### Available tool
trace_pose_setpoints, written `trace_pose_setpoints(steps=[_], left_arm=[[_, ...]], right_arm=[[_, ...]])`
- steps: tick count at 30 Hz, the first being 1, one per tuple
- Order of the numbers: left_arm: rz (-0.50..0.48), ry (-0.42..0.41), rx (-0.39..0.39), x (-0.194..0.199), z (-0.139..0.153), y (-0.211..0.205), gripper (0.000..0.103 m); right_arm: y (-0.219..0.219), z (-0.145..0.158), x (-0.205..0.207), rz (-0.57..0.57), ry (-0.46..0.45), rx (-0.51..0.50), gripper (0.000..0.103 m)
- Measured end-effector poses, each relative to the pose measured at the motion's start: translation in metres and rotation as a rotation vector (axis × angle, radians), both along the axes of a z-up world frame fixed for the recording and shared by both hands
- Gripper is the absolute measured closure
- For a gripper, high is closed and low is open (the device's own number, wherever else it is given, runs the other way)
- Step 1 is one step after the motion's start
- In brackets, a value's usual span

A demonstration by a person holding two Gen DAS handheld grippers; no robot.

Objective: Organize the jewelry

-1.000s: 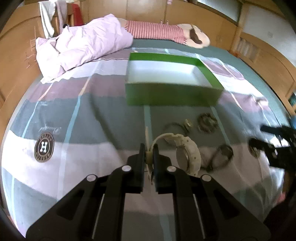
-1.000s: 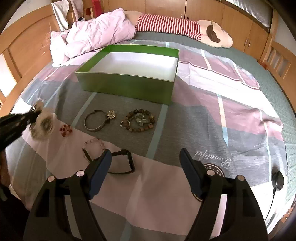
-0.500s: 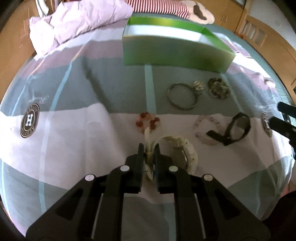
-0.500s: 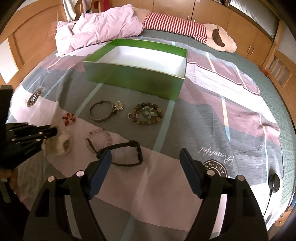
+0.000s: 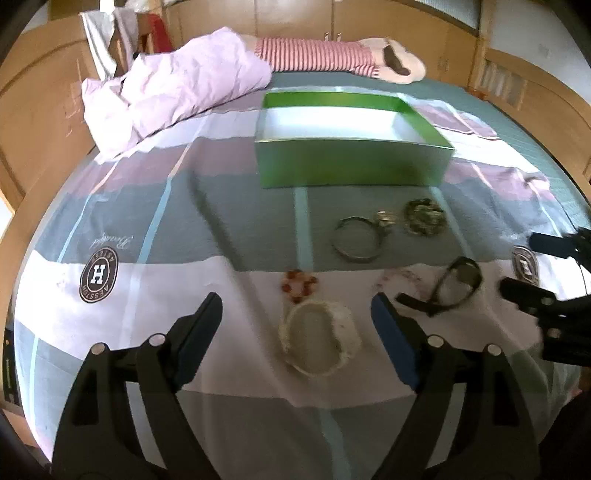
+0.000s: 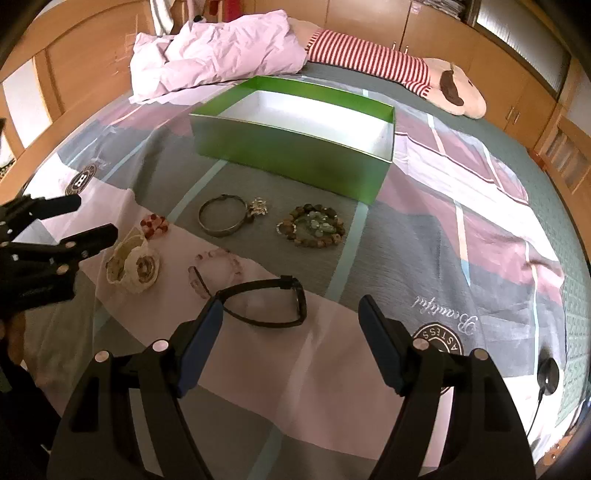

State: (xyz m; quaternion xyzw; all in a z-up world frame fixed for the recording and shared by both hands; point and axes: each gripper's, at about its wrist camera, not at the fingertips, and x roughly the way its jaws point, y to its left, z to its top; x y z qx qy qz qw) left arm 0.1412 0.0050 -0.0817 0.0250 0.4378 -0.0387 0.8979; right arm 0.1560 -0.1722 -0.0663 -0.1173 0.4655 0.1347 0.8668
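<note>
While the cream watch (image 5: pixel 320 342) is lying on the bedspread (image 5: pixel 110 314), the left gripper (image 5: pixel 297 317) is hanging spread, gripping nothing. The right gripper (image 6: pixel 291 321) is gaping too.

Bed (image 5: pixel 155 206) with patchwork quilt; wooden wardrobes (image 6: pixel 369 18) behind; daylit window (image 6: pixel 517 33).

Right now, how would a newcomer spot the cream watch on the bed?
Find the green box on the bedspread; jewelry lies in front of it. Nearest the left tool is the cream watch, the only pale, chunky piece, just below the small red bead bracelet.

Left tool (image 5: pixel 297 317) opened, released white watch (image 5: pixel 319 343) onto bedspread.
</note>
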Motion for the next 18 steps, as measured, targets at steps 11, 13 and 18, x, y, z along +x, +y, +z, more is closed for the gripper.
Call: trace_pose_setpoints(steps=[11, 13, 18], left_arm=[[0.016, 0.035, -0.011, -0.001, -0.006, -0.003, 0.020], [0.014, 0.038, -0.007, -0.001, -0.007, -0.003, 0.020], [0.013, 0.045, -0.007, 0.000, -0.008, -0.003, 0.020]], right_arm=[[0.007, -0.008, -0.001, 0.001, 0.018, -0.012, 0.029], [0.008, -0.008, -0.001, 0.003, 0.021, -0.012, 0.029], [0.006, -0.010, 0.001, -0.002, 0.028, -0.010, 0.029]])
